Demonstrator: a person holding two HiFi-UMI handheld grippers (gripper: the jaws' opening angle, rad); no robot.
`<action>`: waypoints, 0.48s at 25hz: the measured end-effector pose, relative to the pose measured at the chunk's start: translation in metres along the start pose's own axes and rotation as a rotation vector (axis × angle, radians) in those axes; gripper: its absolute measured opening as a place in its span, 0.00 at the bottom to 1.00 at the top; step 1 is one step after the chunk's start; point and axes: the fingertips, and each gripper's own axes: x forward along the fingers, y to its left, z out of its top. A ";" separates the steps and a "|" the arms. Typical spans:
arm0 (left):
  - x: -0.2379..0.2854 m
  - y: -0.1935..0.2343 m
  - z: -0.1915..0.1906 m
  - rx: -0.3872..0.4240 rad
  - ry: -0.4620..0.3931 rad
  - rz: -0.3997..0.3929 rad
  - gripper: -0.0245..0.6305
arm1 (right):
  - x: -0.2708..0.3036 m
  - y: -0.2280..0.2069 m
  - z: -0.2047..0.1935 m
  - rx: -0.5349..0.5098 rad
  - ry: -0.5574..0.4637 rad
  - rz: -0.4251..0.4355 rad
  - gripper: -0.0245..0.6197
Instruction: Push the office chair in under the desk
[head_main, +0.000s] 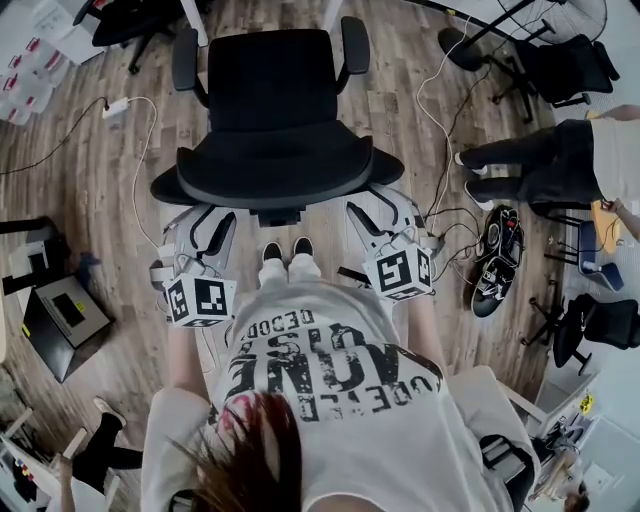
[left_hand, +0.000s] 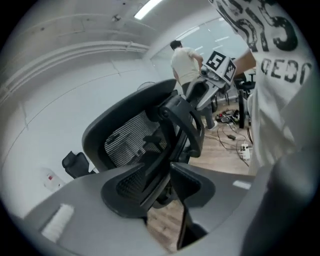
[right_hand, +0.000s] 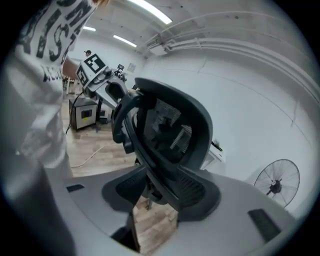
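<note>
The black office chair (head_main: 275, 110) stands on the wood floor straight in front of me, its backrest toward me. My left gripper (head_main: 200, 225) sits at the backrest's left edge and my right gripper (head_main: 385, 215) at its right edge. In the left gripper view the left gripper (left_hand: 162, 189) has its jaws apart, with the black backrest frame (left_hand: 165, 145) running between them. In the right gripper view the right gripper (right_hand: 152, 192) stands the same way around the frame (right_hand: 150, 150). No pad visibly presses on the frame. White legs (head_main: 192, 20), perhaps a desk's, show beyond the chair.
Cables and a power strip (head_main: 115, 107) lie on the floor to the left. A black box (head_main: 60, 320) stands at the left. Right of the chair are cables, shoes (head_main: 495, 262), a person's legs (head_main: 520, 160) and more black chairs (head_main: 570, 65). A fan (right_hand: 277, 185) stands by the wall.
</note>
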 end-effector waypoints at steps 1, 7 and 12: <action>0.002 -0.002 -0.003 0.044 0.022 -0.009 0.29 | 0.002 0.001 -0.003 -0.023 0.016 0.003 0.28; 0.013 -0.003 -0.014 0.246 0.129 -0.030 0.30 | 0.014 -0.001 -0.014 -0.112 0.086 0.019 0.29; 0.028 -0.005 -0.031 0.276 0.196 -0.050 0.30 | 0.026 -0.002 -0.031 -0.221 0.172 0.020 0.28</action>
